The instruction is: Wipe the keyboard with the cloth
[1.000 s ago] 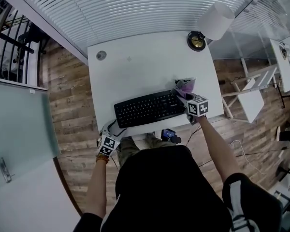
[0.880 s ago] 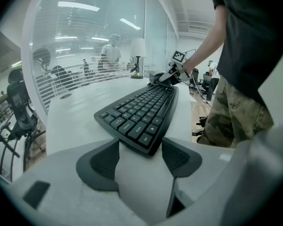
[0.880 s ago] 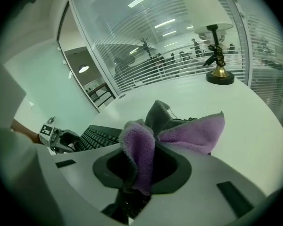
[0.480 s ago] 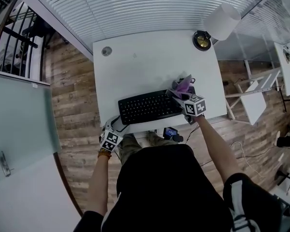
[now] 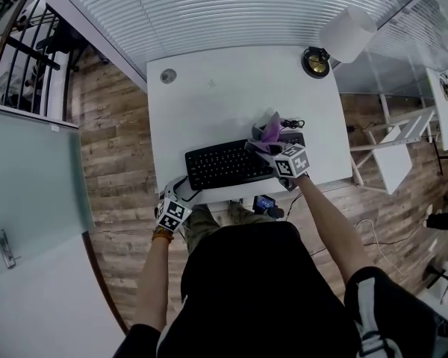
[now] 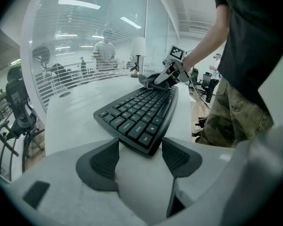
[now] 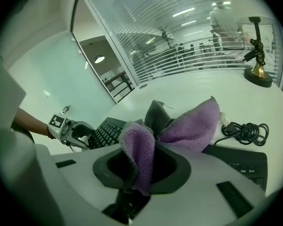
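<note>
The black keyboard (image 5: 228,165) lies near the white table's (image 5: 224,99) front edge. My right gripper (image 5: 267,149) is shut on a purple cloth (image 5: 272,128) with a grey side and holds it over the keyboard's right end. In the right gripper view the cloth (image 7: 186,128) bunches up out of the jaws, with keys (image 7: 105,131) beyond. My left gripper (image 5: 178,197) is at the keyboard's front left corner. Its jaws have just been closing, and in the left gripper view both pads (image 6: 104,161) sit against that corner (image 6: 141,140).
A coiled black cable (image 7: 240,132) lies just behind the keyboard's right end. A lamp with a white shade (image 5: 349,32) and round base (image 5: 314,62) stands at the back right corner. A round grommet (image 5: 168,75) is at the back left. Wooden floor surrounds the table.
My right gripper has carried the cloth leftward, from beside the keyboard's right end to over it. The left gripper has stayed at the front left corner.
</note>
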`<action>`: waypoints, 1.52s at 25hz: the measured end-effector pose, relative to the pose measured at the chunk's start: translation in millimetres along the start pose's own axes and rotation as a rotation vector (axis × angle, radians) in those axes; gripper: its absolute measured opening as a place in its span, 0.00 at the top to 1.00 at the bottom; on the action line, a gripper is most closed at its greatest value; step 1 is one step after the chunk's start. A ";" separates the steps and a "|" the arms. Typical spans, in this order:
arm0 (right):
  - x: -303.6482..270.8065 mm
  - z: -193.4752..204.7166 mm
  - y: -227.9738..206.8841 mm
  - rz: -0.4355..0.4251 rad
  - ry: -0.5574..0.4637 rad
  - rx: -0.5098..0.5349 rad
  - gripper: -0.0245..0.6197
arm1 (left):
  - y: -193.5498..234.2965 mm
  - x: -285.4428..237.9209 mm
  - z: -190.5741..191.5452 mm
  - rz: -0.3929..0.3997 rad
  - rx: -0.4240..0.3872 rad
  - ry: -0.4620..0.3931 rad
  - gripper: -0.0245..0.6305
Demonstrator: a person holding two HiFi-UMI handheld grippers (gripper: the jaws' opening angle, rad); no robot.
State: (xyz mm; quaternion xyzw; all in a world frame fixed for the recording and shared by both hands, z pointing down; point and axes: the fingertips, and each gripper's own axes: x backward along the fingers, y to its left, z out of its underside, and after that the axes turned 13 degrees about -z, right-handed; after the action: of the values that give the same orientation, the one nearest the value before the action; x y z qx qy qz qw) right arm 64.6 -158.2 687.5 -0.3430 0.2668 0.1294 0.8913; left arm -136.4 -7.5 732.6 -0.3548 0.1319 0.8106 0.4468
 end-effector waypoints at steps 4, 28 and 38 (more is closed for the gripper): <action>-10.8 -2.5 7.7 -0.021 0.020 0.013 0.84 | 0.5 0.0 0.2 0.002 0.003 0.002 0.53; -83.0 -16.0 62.6 -0.153 0.163 0.102 0.84 | 0.4 -0.8 0.9 0.004 0.009 0.014 0.52; -119.4 -22.3 91.4 -0.218 0.222 0.150 0.84 | -0.6 -1.8 -0.2 0.013 0.013 0.018 0.53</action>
State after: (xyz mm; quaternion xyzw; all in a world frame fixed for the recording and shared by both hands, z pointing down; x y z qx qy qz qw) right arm -80.2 -112.2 691.4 -0.3146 0.3337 -0.0268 0.8882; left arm -135.3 -8.4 733.7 -0.3582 0.1435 0.8093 0.4428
